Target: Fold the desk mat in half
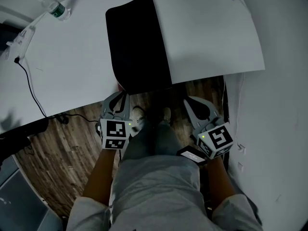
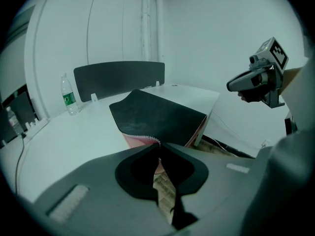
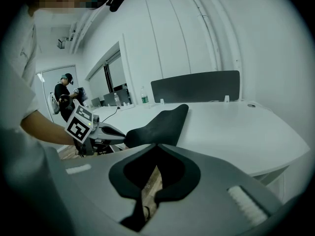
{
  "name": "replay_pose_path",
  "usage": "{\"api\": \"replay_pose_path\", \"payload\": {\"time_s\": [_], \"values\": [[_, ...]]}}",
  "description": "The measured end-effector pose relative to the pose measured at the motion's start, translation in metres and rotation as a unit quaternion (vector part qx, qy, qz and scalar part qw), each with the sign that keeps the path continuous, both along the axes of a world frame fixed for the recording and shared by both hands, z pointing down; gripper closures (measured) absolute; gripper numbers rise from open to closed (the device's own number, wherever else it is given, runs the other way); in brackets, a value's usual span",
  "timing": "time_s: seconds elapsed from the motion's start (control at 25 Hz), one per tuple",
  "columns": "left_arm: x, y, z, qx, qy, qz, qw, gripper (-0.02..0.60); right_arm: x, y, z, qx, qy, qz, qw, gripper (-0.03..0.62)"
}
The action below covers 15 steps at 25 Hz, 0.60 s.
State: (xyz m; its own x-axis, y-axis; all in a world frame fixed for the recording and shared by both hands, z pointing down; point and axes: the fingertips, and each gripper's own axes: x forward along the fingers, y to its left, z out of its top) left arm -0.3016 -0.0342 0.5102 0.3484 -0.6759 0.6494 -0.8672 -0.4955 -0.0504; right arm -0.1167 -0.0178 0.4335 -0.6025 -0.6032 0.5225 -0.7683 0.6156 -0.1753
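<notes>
At table's [image 1: 207, 42] near edge, desk mat [image 1: 137, 42]

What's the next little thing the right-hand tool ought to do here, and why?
Probably open the right gripper and bring it to the near right corner of the desk mat. Its jaws are shut on nothing, while the left gripper seems to pinch the near left corner.

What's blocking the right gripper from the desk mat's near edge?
Nothing visible. The right gripper sits just off the overhanging near edge of the desk mat, with only floor between. The mat's far half lies bare for the fold.
</notes>
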Motion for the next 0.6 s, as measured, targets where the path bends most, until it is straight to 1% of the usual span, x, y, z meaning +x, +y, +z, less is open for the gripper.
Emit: {"api": "replay_pose_path", "payload": {"time_s": [0.2, 0.36, 0.6], "values": [[-0.001, 0.002, 0.017, -0.028, 0.025, -0.014, 0.9992, 0.54, -0.009, 0.002, 0.003, -0.003, 0.0, -0.007, 1.0, 0.587], [-0.006, 0.004, 0.029, -0.05, 0.05, -0.043, 0.9966, 0.54, -0.013, 0.001, 0.006, -0.005, 0.0, -0.011, 1.0, 0.587], [-0.015, 0.009, 0.04, -0.067, 0.059, -0.065, 0.9939, 0.537, -0.016, 0.002, 0.009, -0.01, 0.002, -0.014, 1.0, 0.586]]}}
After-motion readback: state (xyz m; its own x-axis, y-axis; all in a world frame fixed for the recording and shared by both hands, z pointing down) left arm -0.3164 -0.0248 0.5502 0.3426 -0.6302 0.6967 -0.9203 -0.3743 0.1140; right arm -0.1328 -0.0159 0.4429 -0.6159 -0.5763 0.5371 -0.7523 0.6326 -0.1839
